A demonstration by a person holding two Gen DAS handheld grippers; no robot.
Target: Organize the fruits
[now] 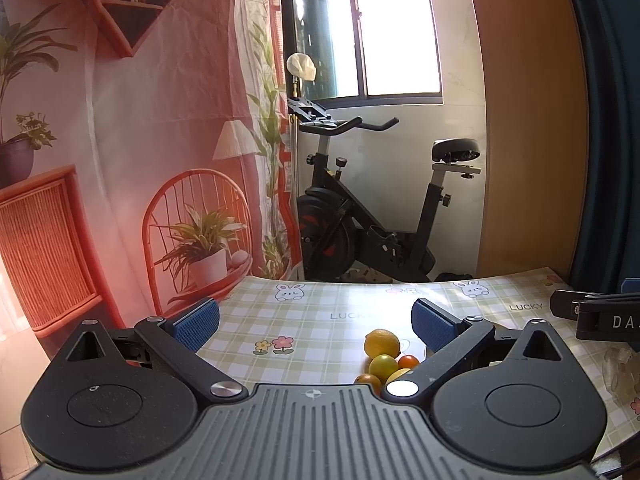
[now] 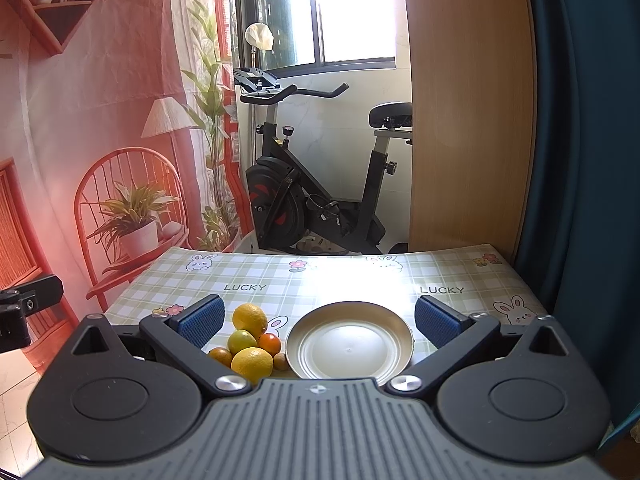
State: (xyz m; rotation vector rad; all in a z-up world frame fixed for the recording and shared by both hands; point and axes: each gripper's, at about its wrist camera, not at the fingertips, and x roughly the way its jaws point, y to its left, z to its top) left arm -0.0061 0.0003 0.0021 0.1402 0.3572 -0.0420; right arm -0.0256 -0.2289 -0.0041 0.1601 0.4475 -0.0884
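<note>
Both hand-held grippers hang above the near edge of the counter [image 2: 352, 276], which wears a green checked cloth printed with rabbits, flowers and the word LUCKY.

In the right wrist view, the right hand-held gripper [image 2: 319, 322] has its blue pads [image 2: 436, 322] wide apart with nothing between them. Low in the middle of the frame a pale plate [image 2: 349, 346] lies on the cloth with nothing on it. Just left of the plate sits a tight cluster of fruit: a lemon [image 2: 250, 318] farthest back, a second lemon [image 2: 252, 363] nearest the camera, a greenish-yellow fruit [image 2: 241, 342] between them, an orange [image 2: 269, 343] beside it, another orange [image 2: 221, 356] at the left, and a small brown fruit [image 2: 280, 361] touching the plate's rim.

In the left wrist view, the left hand-held gripper [image 1: 316, 326] is also spread open and holds nothing. The fruit cluster [image 1: 383, 354] shows right of centre, partly hidden behind the gripper's right finger.

An exercise bike [image 2: 320, 184] stands beyond the counter under a bright window.
</note>
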